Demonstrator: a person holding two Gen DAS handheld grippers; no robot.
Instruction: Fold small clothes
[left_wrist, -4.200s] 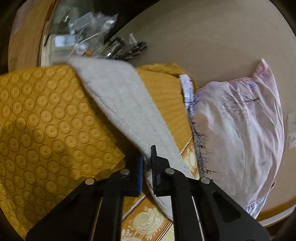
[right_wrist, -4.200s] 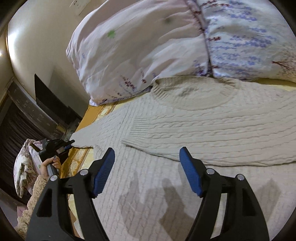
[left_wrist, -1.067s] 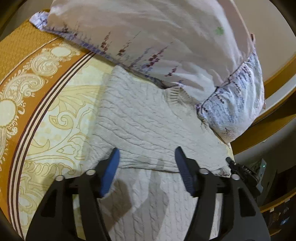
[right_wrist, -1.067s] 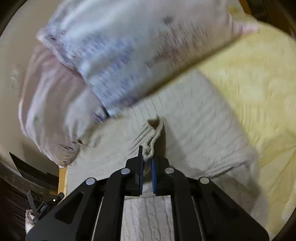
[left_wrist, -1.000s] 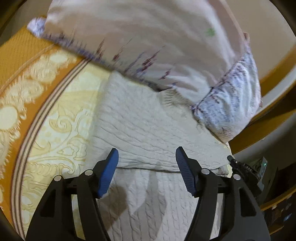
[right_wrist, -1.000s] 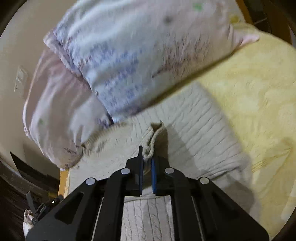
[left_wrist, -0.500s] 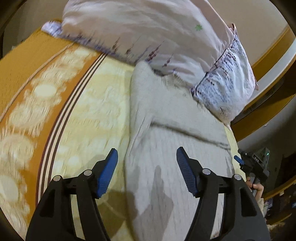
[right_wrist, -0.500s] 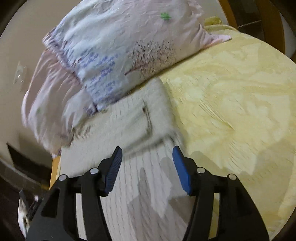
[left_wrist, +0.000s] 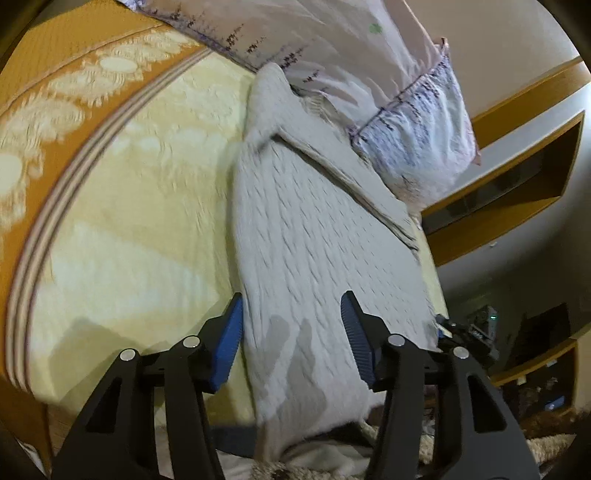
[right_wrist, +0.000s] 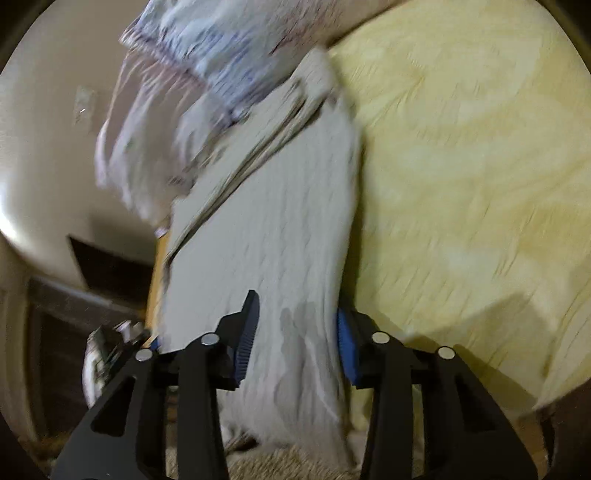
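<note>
A cream cable-knit sweater (left_wrist: 317, 236) lies flat on the yellow bedspread (left_wrist: 129, 229), its sleeves folded across the chest near the pillows. In the left wrist view my left gripper (left_wrist: 291, 339) hovers over the sweater's lower left side. Its jaws are closing, with knit fabric under the gap and no pinch showing. In the right wrist view my right gripper (right_wrist: 295, 341) hangs over the lower right side of the sweater (right_wrist: 273, 229). Its jaws are also closing, with fabric lying between the blue pads (right_wrist: 345, 343) and none of it squeezed.
Two floral pillows (left_wrist: 369, 74) lie against the sweater's collar end. An orange patterned border (left_wrist: 48, 96) runs along the bedspread's left. A wooden shelf (left_wrist: 517, 177) and dark furniture stand past the bed's right edge. Bare bedspread (right_wrist: 480, 184) spreads right of the sweater.
My right gripper let go of the sleeve cuff and opened. Both grippers drew back from the shoulders toward the hem, and their jaws now stand narrower than half a second ago.
</note>
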